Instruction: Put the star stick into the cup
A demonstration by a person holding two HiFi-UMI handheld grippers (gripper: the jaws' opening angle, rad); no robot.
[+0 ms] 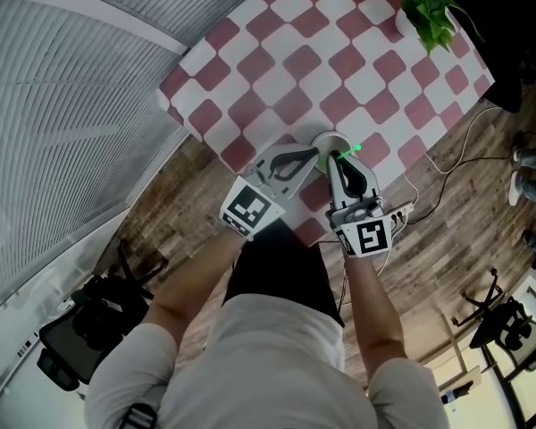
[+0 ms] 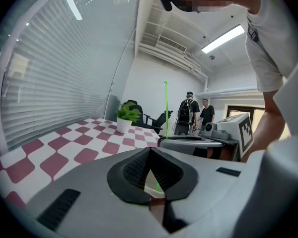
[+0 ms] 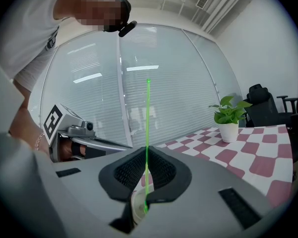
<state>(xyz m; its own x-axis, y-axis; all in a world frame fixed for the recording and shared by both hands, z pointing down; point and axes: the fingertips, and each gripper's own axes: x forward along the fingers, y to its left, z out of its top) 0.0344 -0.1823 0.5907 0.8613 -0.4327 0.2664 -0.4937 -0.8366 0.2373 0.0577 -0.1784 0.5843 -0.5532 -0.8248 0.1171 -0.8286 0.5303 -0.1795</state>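
The left gripper's [image 1: 313, 155] narrow fingers pinch the cup [image 1: 330, 138] at the surface's [image 1: 277, 61] near edge, apparently to steady it. The right gripper [image 3: 145, 165] clamps the star stick [image 3: 148, 123] upright, its lower end at the cup's mouth.

table [image 1: 286, 70]: matt cloth | floor [image 1: 447, 177]: rough wood | stick [image 3: 148, 128]: shiny green, looks like plastic | cup [image 1: 326, 134]: smooth, white | pads [image 3: 162, 171]: black, bumpy, matt

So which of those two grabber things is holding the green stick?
The right gripper: its jaws pinch the thin green stick, which stands upright. The left gripper has no stick.
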